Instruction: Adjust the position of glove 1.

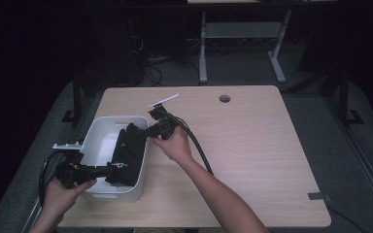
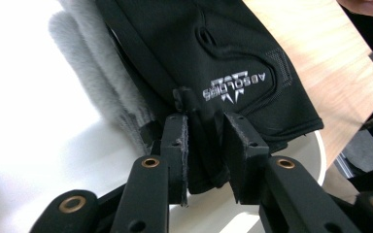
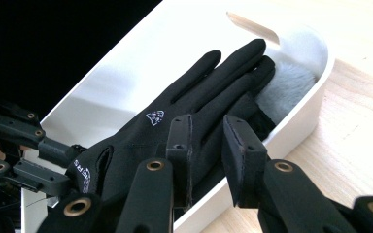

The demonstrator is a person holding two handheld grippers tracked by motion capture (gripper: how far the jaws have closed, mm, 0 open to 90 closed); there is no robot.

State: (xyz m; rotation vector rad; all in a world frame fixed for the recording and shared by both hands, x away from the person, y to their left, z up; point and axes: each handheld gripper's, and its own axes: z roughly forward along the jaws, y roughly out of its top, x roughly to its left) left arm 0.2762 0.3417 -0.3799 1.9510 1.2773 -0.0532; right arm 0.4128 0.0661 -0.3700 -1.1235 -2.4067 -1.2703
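I see a black glove [image 1: 127, 153] draped over the right wall of a white bin [image 1: 108, 127], which sits at the left of the wooden surface [image 1: 252, 145], with a grey furry lining [image 3: 286, 90] showing inside the bin beneath it. My left gripper [image 2: 205, 141] is clamped on the cuff end of the glove, the fabric pinched between its jaws. My right gripper [image 3: 206, 141] sits over the finger end at the bin wall, jaws slightly apart with glove fabric between them; I cannot tell whether it grips.
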